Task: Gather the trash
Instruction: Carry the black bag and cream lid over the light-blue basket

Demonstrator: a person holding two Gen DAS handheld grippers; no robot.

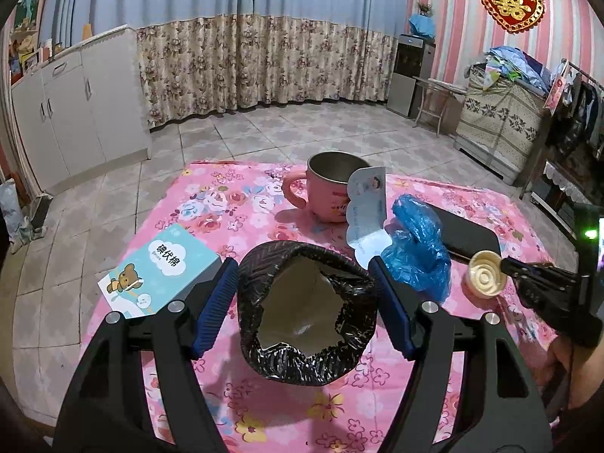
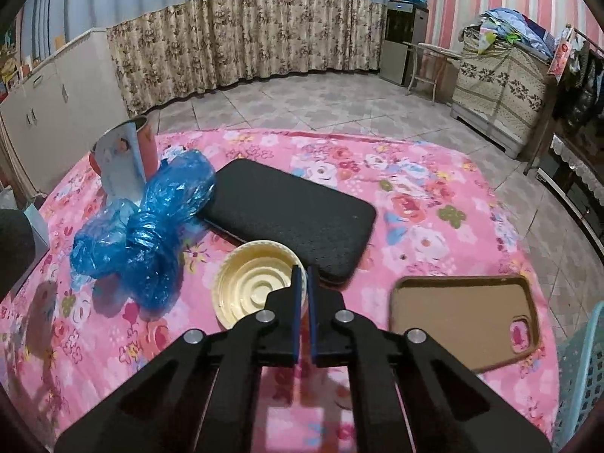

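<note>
A small bin lined with a black bag (image 1: 305, 313) stands on the pink floral table between the wide-apart fingers of my left gripper (image 1: 304, 264), which do not touch it. My right gripper (image 2: 304, 270) is shut on the rim of a cream plastic lid (image 2: 255, 283), held just above the cloth; it also shows in the left wrist view (image 1: 486, 274). A crumpled blue plastic bag (image 2: 147, 222) lies left of the lid, also visible in the left wrist view (image 1: 417, 249). A white paper tag (image 1: 368, 204) leans against the pink mug (image 1: 328, 188).
A black pad (image 2: 290, 215) lies behind the lid. A tan phone case (image 2: 464, 313) lies at the right. A teal box with a bear (image 1: 162, 275) sits at the table's left edge. A light blue basket (image 2: 585, 370) stands off the right edge.
</note>
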